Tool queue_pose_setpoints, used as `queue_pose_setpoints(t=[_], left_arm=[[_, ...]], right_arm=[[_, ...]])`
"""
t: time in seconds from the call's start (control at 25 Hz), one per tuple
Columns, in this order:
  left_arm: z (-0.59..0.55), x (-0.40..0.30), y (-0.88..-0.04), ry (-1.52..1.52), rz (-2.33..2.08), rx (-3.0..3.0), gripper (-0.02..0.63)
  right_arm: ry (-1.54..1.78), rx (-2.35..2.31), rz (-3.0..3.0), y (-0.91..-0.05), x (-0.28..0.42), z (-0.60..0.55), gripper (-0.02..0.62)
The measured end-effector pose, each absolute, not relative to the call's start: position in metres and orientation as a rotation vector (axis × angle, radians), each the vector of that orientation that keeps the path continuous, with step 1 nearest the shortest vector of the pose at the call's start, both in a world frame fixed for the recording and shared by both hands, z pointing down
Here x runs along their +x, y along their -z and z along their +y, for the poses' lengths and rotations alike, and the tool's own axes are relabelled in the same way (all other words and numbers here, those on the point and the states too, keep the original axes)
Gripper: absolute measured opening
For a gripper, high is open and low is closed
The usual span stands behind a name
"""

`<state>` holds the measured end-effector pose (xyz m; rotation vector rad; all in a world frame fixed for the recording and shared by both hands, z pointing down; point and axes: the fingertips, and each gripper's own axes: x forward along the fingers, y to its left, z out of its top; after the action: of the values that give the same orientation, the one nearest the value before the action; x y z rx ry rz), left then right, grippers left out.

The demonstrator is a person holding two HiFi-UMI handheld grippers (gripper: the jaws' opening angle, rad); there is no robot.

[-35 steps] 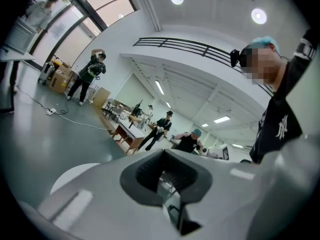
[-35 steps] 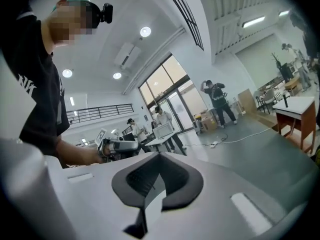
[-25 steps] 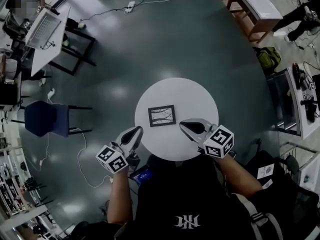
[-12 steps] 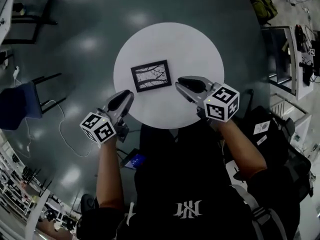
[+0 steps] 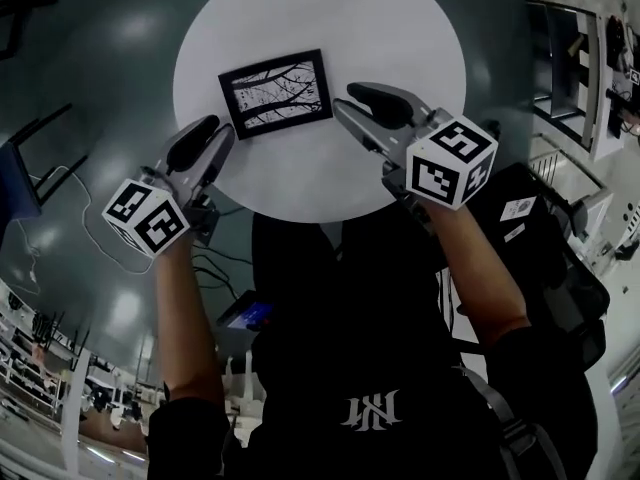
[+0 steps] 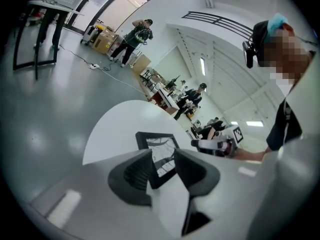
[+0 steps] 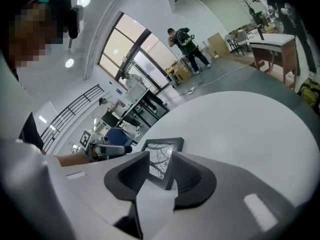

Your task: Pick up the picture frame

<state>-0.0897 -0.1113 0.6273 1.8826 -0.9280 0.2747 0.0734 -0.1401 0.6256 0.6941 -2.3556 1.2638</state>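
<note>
The picture frame, black-edged with a branch print, lies flat on the round white table. My left gripper hovers at the table's near-left edge, just short of the frame's left corner. My right gripper hangs just right of the frame. Both pairs of jaws are opening, with nothing between them. In the left gripper view the frame shows beyond the parted fingers, and the right gripper is off to the right. The right gripper view has the frame just past its fingers.
A blue chair and a cable are on the floor to the left. A lit screen lies below the table's edge. Shelving stands at the right. People stand far off, and a desk stands beyond the table.
Both grippers have sunk toward the table and their jaws have gone from shut to apart. The head view has closed in on the table and frame.
</note>
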Motion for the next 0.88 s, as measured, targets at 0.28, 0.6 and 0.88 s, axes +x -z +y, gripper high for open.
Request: queue_pose_setpoints(t=[0.28,0.6,0.88], left_arm=[[-0.118,-0.092,-0.649,-0.484,-0.993,1.903,0.155],[-0.12,-0.082,-0.658,-0.552,-1.012,1.889,0.158],[-0.113,-0.077,-0.668,-0.616,-1.01,1.869,0.153]], right_arm=[[-1.124,0.681,-2.299,-0.647,0.059,-0.137,0.134],[-1.015,0.724,-2.257,-0.662,0.056,-0.142,0.126],[-0.993,0.756,-2.228,-0.673,0.055,-0.145,0.115]])
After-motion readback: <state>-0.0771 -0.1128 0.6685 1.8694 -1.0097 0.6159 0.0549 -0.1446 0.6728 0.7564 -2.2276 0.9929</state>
